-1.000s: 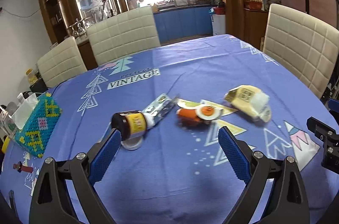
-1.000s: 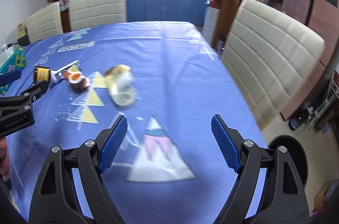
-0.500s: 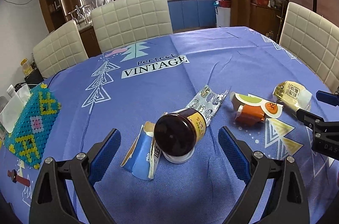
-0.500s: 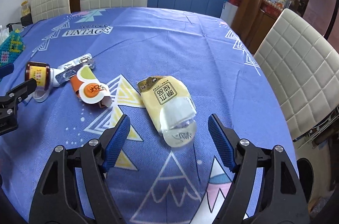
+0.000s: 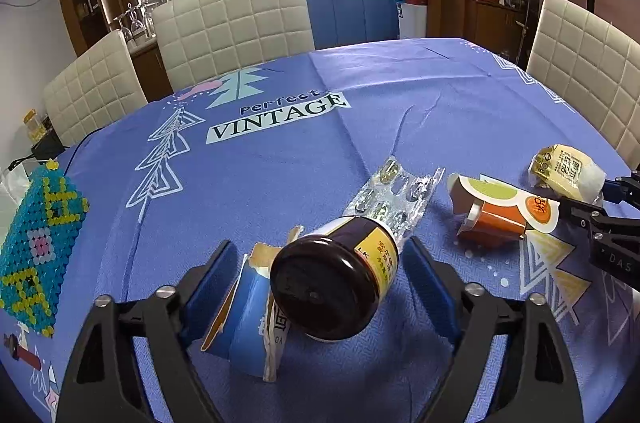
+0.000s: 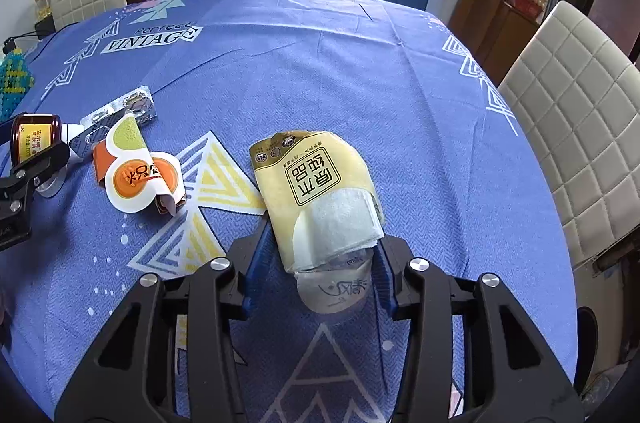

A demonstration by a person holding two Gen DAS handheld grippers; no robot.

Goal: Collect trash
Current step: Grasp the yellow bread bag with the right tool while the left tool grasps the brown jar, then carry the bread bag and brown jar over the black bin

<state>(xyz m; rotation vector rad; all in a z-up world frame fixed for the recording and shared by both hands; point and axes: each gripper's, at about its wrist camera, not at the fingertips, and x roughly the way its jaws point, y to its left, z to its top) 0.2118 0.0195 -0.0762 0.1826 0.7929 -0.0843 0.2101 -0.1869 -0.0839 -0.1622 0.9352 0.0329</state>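
Note:
A dark brown bottle with a yellow label lies on its side beside a torn blue carton. My left gripper is open, its jaws on either side of both. A silver pill blister and an orange-and-white wrapper lie beyond. A yellow tissue pack lies between the jaws of my right gripper, which is partly closed around its near end; contact is unclear. The bottle, blister and wrapper show at left in the right wrist view.
A blue printed tablecloth covers the table. A beaded turquoise box stands at the left edge. Cream padded chairs ring the table, one close on the right. A kitchen lies behind.
Both grippers moved forward and down toward the trash. The left one now straddles the bottle and carton. The right one's jaws narrowed around the tissue pack.

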